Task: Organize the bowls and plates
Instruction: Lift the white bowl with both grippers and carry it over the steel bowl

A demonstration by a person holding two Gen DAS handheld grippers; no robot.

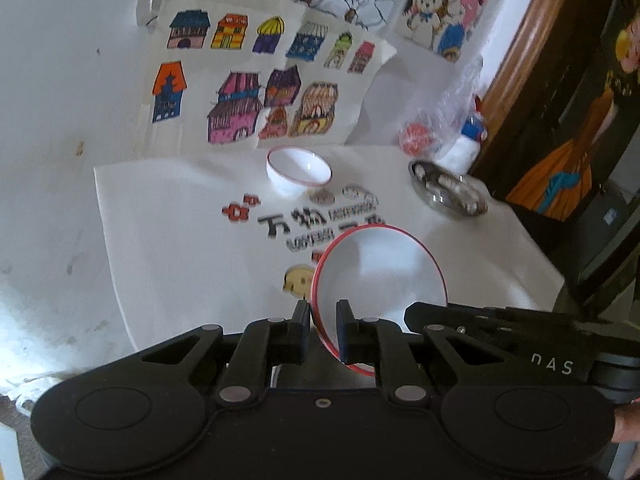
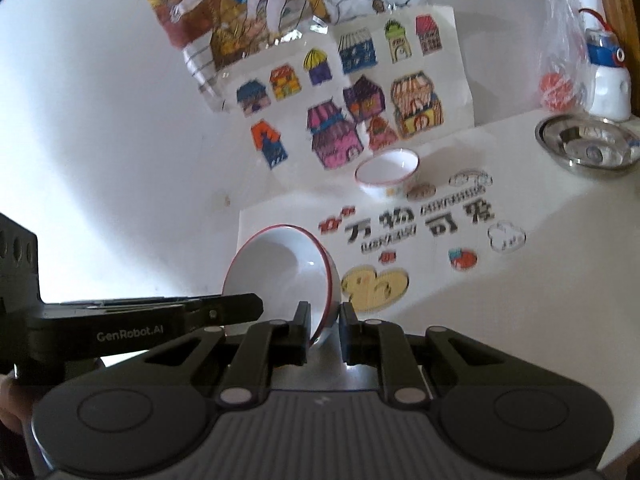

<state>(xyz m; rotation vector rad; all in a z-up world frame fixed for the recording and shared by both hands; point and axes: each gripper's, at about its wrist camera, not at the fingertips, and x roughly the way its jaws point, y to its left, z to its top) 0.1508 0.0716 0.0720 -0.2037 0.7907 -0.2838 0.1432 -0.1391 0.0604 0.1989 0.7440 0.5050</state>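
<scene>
Closest in, the left gripper (image 1: 323,334) has its two fingers squeezed on the near rim of a white bowl with a red rim (image 1: 380,276), one finger inside and one outside. The bowl is tipped up on its side, so its open mouth faces left and far. The right gripper (image 2: 325,332) pinches the same bowl (image 2: 280,276) at its rim too, and the bowl leans to the left there. Both grippers are nearly closed, with only the bowl's thin wall between the fingers. A bit of a hand (image 1: 626,420) shows at the right edge of the left view.

Under the bowl is a white table cover (image 1: 168,232) with black letters and little cartoon stickers. Farther back a smaller white bowl (image 1: 298,174) stands upright, on its own. To the far right sits a shiny metal dish (image 1: 448,192). Behind it are a clear plastic bag (image 1: 460,108) with a red ball and a white toy (image 2: 608,84). Children's house drawings (image 1: 256,80) hang on the white wall at the back.
</scene>
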